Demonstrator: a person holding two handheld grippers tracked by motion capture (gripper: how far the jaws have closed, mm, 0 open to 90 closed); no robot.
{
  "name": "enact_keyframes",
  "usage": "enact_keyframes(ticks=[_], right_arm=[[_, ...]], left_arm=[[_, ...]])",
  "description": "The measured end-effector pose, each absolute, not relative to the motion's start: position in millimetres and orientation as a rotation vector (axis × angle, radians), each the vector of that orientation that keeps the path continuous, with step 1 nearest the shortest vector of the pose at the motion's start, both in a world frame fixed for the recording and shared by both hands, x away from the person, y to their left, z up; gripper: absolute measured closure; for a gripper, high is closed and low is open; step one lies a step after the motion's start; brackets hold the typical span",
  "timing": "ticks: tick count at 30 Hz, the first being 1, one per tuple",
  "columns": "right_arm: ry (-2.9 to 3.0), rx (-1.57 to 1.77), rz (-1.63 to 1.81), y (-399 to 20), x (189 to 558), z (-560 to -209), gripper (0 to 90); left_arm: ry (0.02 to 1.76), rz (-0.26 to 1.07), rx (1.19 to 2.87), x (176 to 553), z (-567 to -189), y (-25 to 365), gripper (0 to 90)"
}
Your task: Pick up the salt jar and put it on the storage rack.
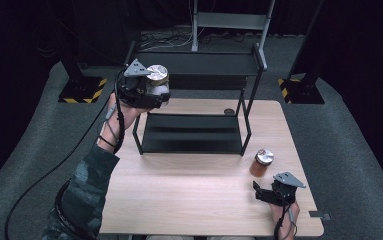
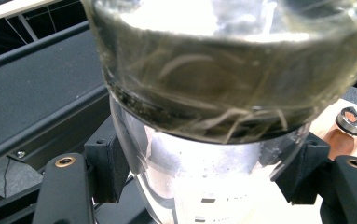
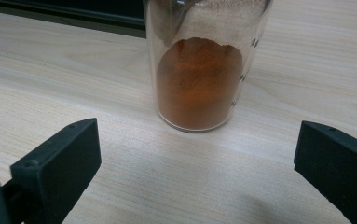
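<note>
Up at the far left of the high view, the left tool [image 1: 151, 92] holds a clear jar [image 1: 157, 80] with a gold-toned lid, lifted off the worktop [image 1: 189, 200] and level with the upper shelf [image 1: 199, 64] of the black rack. The shelf lies just ahead of that tool and a little to its right, so I judge the coming move to be a short push forward onto it, jar upright. The right tool [image 1: 265, 192] rests low at the near right, with an orange-filled jar [image 1: 261, 162] standing just beyond it on the worktop.

Along the left tool's own camera, the jaws press on the jar's [image 2: 204, 140] clear wall from both sides, and pale strands show inside the glass. The dark shelf edge [image 2: 36, 93] runs past on the left, close by.

Along the right tool's camera, the jaws stand wide with nothing between them. The orange jar [image 3: 199, 88] stands upright straight ahead, apart from both pads, its long axis vertical.
</note>
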State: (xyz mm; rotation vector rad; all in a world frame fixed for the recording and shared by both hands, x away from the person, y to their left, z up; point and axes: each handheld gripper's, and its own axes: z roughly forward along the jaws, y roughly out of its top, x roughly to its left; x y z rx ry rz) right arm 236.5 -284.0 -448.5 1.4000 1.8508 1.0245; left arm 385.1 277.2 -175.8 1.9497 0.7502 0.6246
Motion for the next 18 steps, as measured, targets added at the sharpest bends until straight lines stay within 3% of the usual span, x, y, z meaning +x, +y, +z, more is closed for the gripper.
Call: enact_keyframes(ticks=[18], right_arm=[[1.853, 1.403, 1.026, -284.5, 237.1, -448.3, 0.0]], left_arm=[[0.742, 0.623, 1.951, 390.1, -162.2, 272.9, 30.7]])
